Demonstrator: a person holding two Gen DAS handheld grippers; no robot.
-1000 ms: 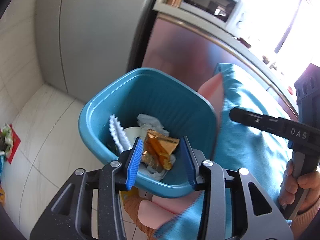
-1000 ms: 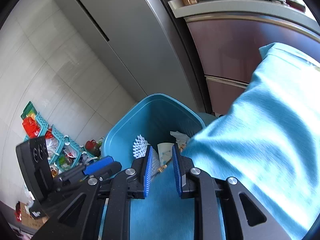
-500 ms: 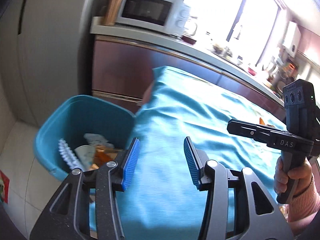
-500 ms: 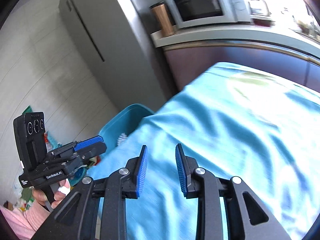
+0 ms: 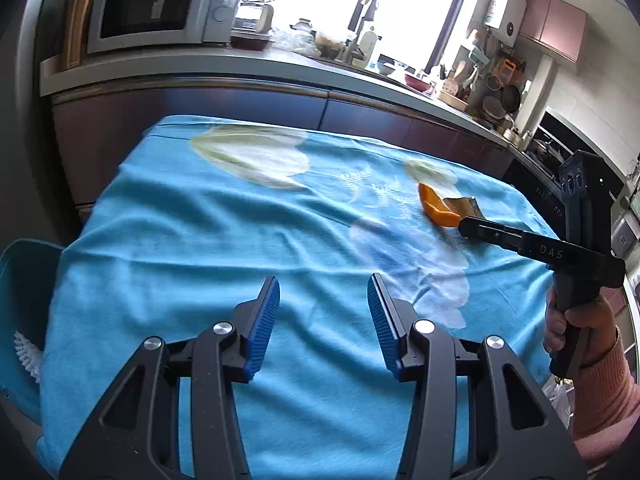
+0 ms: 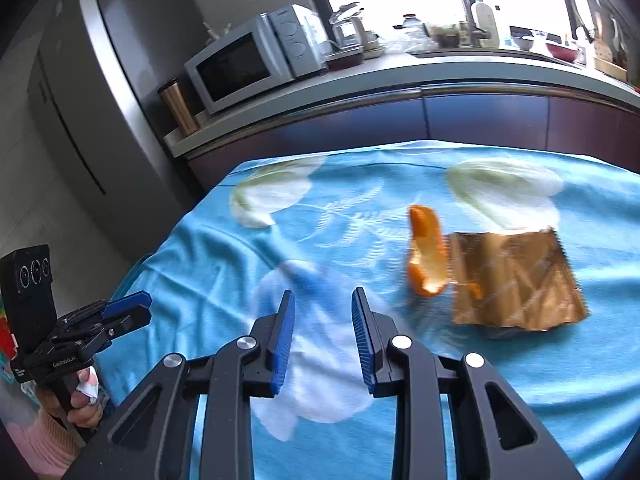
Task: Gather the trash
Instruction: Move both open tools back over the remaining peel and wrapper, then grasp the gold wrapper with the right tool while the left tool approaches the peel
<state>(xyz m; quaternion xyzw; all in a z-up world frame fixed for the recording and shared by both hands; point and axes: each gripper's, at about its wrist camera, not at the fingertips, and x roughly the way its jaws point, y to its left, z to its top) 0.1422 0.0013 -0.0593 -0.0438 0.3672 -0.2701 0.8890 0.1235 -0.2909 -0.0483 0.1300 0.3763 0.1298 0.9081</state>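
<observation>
An orange peel and a flat gold foil wrapper lie side by side on the blue flowered tablecloth. My right gripper hovers over the cloth to the left of the peel, open, with nothing between its fingers. In the left wrist view the peel and wrapper sit far right, with the right gripper just short of them. My left gripper is open and empty above the near middle of the cloth. The teal bin shows at the table's left edge.
A kitchen counter runs behind the table with a microwave, a copper tumbler and crowded dishes. A grey fridge stands at the left. A white ridged piece lies in the bin.
Both grippers swung away from the bin and now face the table. The bin slid to the left edge of view. The peel and wrapper came into sight. The right jaws stand a little wider.
</observation>
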